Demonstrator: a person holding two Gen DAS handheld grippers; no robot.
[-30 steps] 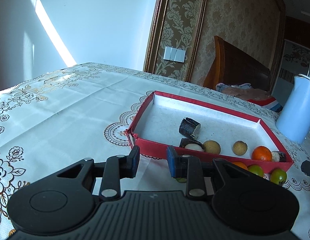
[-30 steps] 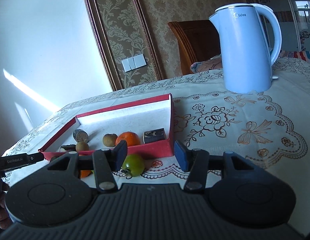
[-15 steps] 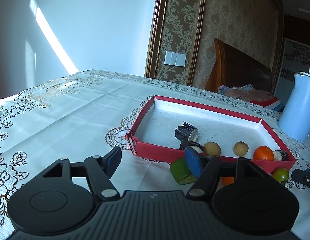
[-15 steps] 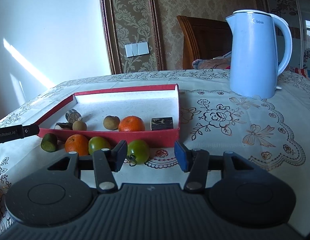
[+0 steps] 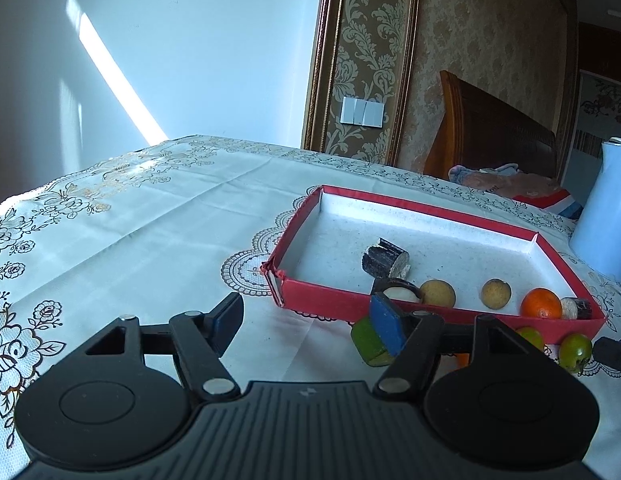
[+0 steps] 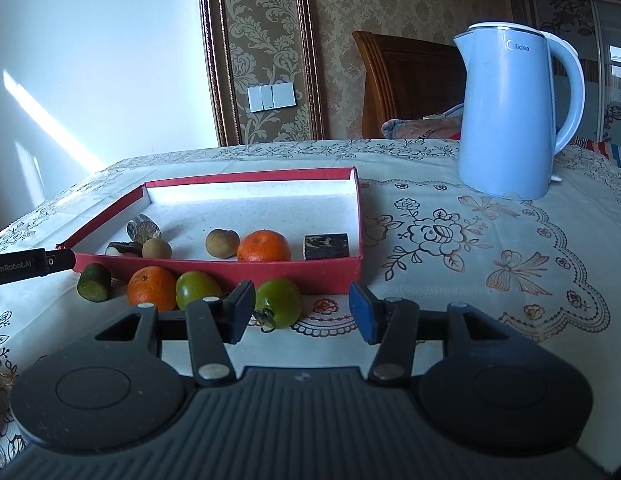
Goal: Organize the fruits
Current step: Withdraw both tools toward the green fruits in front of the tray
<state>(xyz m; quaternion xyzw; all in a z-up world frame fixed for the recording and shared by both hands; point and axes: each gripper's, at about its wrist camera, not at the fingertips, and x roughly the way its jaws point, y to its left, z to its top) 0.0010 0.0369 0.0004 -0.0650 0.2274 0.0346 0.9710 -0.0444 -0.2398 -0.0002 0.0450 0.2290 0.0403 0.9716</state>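
The embroidered tablecloth point(image 5: 158, 216) fills the frame; the red tray point(image 6: 214, 268) sits at centre, a blue kettle point(image 6: 506, 120) upper right. The right gripper point(image 6: 302, 312), jaws apart and empty, should straddle the green tomato point(image 6: 279, 303) squarely. The left gripper point(image 5: 306, 320) has just opened beside the green chunk point(image 5: 366, 342).
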